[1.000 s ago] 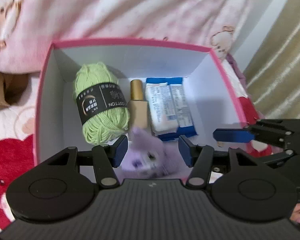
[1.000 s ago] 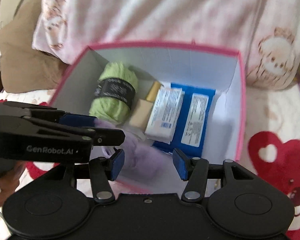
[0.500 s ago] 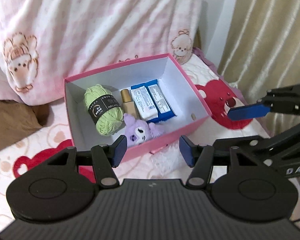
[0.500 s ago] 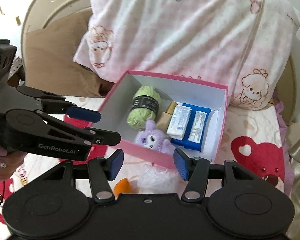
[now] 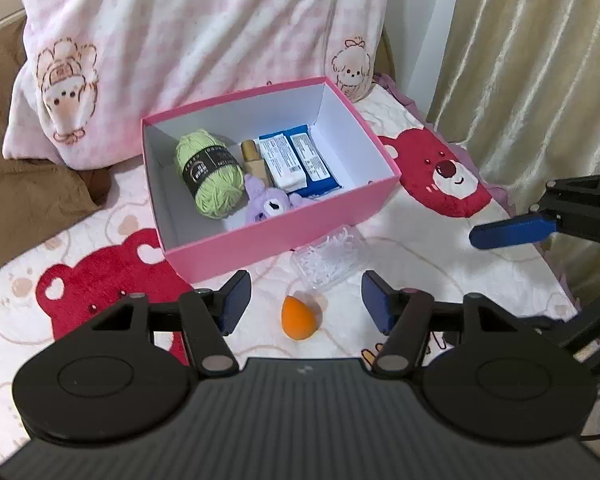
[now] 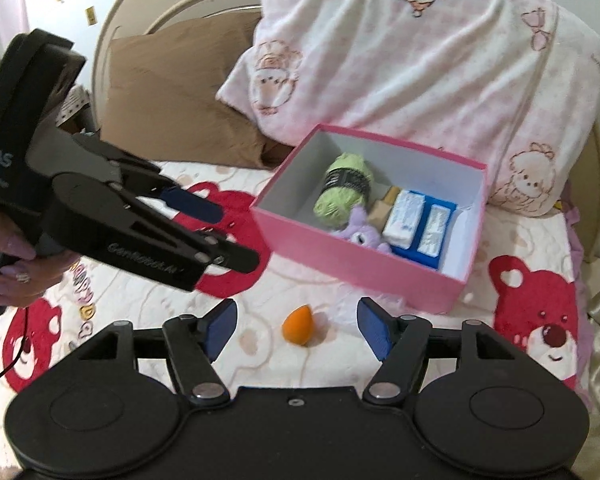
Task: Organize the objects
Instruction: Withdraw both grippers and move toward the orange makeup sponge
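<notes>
Hovering empty above the bedspread (image 5: 400,248), the left gripper (image 5: 304,300) and right gripper (image 6: 296,326) both stand wide apart. Four items already lie in the pink box (image 5: 284,236): yarn, bottle, packets, plush. Judged next: the smooth orange egg-shaped sponge (image 5: 298,317), just beside the box's near wall, then the clear ridged case (image 5: 328,258). A soft, rounded body calls for a centred pinch.

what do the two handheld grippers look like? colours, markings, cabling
Both are matte black, with blue finger pads, round pivot discs and a ribbed top plate. The left gripper has white "GenRobot.AI" lettering on its side and a thin black cable. The right gripper looks identical.
</notes>
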{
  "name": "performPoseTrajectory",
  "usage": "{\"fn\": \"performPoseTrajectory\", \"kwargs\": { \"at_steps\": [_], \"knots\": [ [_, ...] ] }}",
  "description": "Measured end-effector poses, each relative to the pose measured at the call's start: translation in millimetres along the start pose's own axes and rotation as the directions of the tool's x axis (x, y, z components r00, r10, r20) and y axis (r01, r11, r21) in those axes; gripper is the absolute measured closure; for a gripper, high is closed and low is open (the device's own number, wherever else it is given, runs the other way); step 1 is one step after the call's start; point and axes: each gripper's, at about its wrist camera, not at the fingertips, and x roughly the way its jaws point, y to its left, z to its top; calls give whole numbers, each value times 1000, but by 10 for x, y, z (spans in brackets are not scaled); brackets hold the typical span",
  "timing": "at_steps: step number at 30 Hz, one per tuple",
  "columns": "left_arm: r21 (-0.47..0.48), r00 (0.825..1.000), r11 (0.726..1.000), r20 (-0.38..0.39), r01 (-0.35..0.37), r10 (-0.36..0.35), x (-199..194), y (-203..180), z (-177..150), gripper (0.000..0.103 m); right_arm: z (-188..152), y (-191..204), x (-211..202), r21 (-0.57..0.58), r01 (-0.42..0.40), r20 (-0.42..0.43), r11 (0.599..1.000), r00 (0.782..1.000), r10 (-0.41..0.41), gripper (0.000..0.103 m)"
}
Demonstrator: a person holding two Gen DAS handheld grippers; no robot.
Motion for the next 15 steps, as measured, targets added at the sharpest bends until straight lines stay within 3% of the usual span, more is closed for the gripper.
{"fn": "performPoseTrajectory", "kwargs": {
  "at_steps": [7,11,15],
  "knots": [
    [-79,997,996,-62,38,-43,414,164,-340,42,-267,92,357,-28,-63,-6,998,998,63,26],
    [-113,996,992,-60,58,-65,652,274,-478,42,-397,80,660,-36,-92,13,995,996,93,24],
    [-168,997,984,-37,63,-70,852,364,-571,42,-485,48,975,-30,-65,59,997,996,67,19]
  ]
}}
